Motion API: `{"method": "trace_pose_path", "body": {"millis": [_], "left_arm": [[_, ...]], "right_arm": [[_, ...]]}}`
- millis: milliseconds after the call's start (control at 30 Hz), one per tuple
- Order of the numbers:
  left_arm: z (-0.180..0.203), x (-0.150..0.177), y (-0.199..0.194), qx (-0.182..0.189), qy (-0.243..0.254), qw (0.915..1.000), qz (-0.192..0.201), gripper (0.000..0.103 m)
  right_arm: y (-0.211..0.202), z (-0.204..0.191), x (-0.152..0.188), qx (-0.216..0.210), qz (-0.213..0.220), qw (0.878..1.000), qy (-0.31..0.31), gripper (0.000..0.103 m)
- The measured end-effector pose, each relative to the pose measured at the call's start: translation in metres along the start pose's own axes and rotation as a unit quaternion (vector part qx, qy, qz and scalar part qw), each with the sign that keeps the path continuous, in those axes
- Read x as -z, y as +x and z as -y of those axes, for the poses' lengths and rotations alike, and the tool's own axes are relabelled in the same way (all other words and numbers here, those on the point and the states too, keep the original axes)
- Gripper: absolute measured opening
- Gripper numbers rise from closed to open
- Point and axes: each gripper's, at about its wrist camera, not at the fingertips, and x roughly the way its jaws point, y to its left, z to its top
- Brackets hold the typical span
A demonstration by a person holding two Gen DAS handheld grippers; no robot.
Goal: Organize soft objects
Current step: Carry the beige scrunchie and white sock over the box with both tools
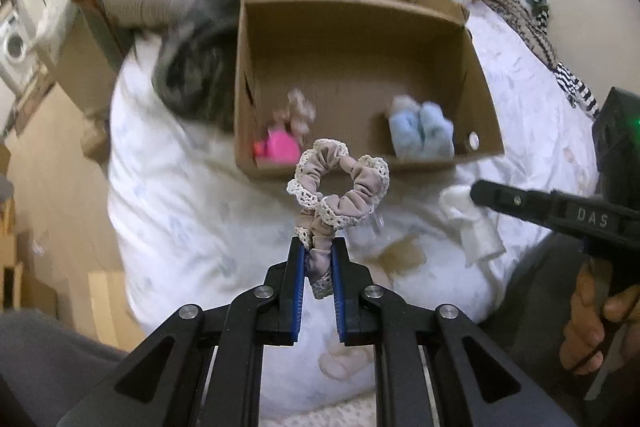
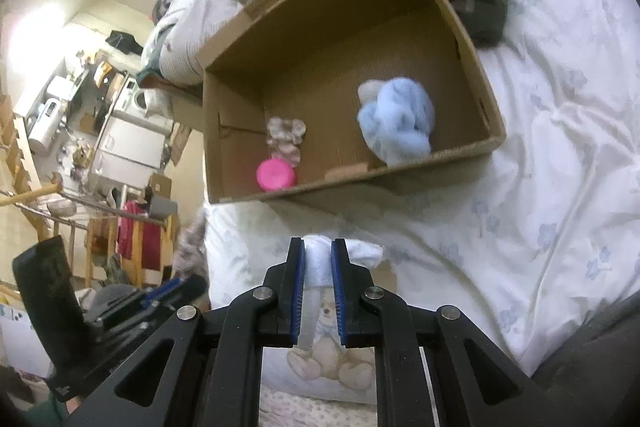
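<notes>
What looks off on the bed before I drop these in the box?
A brownish stain marks the white bedsheet just ahead of the left gripper, near the white cloth. The cardboard box looks intact.

a taupe scrunchie edged in cream lace is seen before the brown cardboard box. inside the box, a pale blue fluffy bundle and a bright pink item are seen. beneath the box, white bedding printed with faint blue flowers is spread.

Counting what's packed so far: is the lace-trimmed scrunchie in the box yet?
Out. The scrunchie hangs pinched in the left gripper, short of the cardboard box.
</notes>
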Motion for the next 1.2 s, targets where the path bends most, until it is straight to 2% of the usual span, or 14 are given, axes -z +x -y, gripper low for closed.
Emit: {"method": "trace_pose_path", "body": {"millis": [300, 700, 933, 1200], "left_arm": [[0.001, -0.039, 0.007, -0.014, 0.001, 0.9998, 0.015, 0.012], [-0.002, -0.096, 0.011, -0.025, 0.004, 0.9989, 0.04, 0.012], [-0.008, -0.114, 0.037, -0.039, -0.01, 0.999, 0.021, 0.012], [-0.014, -0.111, 0.076, -0.042, -0.023, 0.9988, -0.012, 0.012]], "right_arm": [[-0.009, -0.025, -0.027, 0.032, 0.005, 0.998, -0.05, 0.015], [-0.001, -0.047, -0.077, 0.046, 0.016, 0.996, -0.08, 0.015], [0.015, -0.049, -0.095, 0.057, 0.012, 0.995, -0.084, 0.015], [0.037, -0.03, -0.101, 0.076, -0.004, 0.995, -0.069, 0.015]]}}
